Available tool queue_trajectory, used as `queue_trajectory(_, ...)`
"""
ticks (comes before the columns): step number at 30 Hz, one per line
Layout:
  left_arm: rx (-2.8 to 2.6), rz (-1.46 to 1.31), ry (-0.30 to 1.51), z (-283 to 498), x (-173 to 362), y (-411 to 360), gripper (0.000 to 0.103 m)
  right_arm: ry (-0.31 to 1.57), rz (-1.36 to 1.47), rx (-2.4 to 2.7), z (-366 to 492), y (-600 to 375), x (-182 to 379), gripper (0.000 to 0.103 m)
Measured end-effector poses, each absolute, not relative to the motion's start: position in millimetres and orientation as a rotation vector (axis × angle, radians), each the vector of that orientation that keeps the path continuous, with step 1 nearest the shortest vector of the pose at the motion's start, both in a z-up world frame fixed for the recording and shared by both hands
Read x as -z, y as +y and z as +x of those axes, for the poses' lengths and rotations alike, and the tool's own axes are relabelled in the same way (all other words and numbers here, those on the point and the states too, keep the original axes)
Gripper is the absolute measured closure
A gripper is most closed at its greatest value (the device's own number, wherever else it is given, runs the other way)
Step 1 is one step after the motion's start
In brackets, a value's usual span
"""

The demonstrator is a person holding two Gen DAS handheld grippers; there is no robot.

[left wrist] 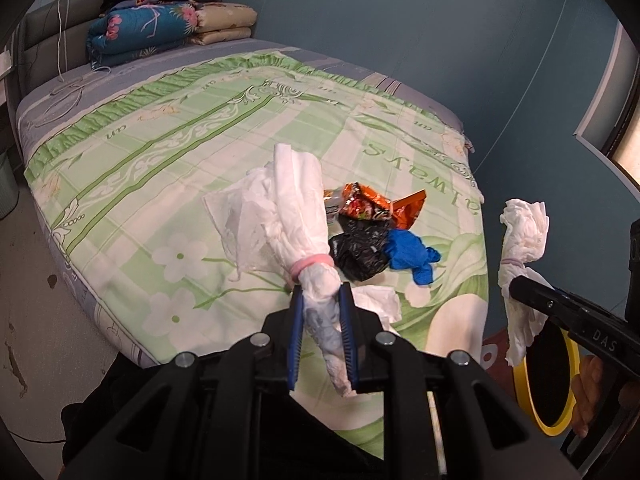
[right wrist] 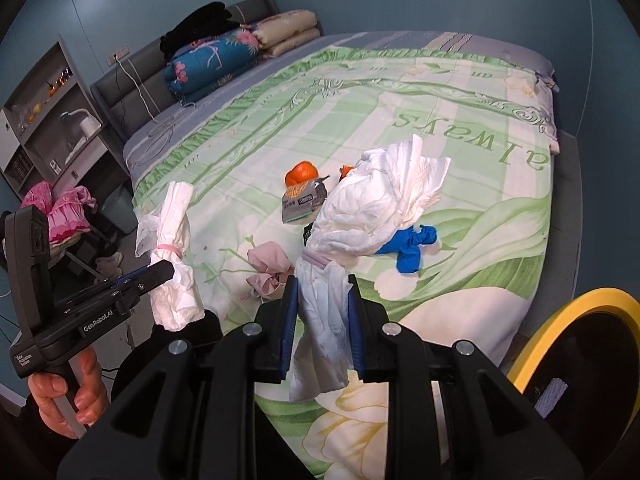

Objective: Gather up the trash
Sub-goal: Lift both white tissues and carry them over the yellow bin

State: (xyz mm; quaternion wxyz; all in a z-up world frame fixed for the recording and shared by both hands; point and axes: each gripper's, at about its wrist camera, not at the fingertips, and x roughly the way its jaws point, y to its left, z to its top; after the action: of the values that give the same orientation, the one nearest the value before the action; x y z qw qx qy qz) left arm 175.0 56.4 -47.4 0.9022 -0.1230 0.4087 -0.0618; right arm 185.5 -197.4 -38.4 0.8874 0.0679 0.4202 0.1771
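Note:
My left gripper (left wrist: 322, 300) is shut on a white tissue bundle (left wrist: 298, 216) tied with a pink band, held above the bed's near edge; it also shows in the right wrist view (right wrist: 172, 248). My right gripper (right wrist: 322, 292) is shut on a second white tissue bundle (right wrist: 372, 204) tied with a pale purple band, seen at right in the left wrist view (left wrist: 524, 236). On the bed (left wrist: 160, 152) lie an orange snack wrapper (left wrist: 368, 202), a black bag (left wrist: 358, 250), a blue glove (left wrist: 414, 256), a white tissue (left wrist: 378, 300) and a pink wad (right wrist: 266, 268).
A yellow-rimmed bin stands by the bed's corner (right wrist: 568, 312), also in the left wrist view (left wrist: 550, 380). Folded quilts (left wrist: 160, 28) lie at the headboard. A shelf unit (right wrist: 48, 112), pink clothes (right wrist: 64, 212) and a small basket (right wrist: 120, 208) stand left of the bed.

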Motion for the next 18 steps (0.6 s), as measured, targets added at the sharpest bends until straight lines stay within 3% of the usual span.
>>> queue_trajectory(18, 0.260, -0.180, 0.733, 163, -8, -17, 0.087, 0.683, 0.215, -0.271, 132, -274, -18, 0.080)
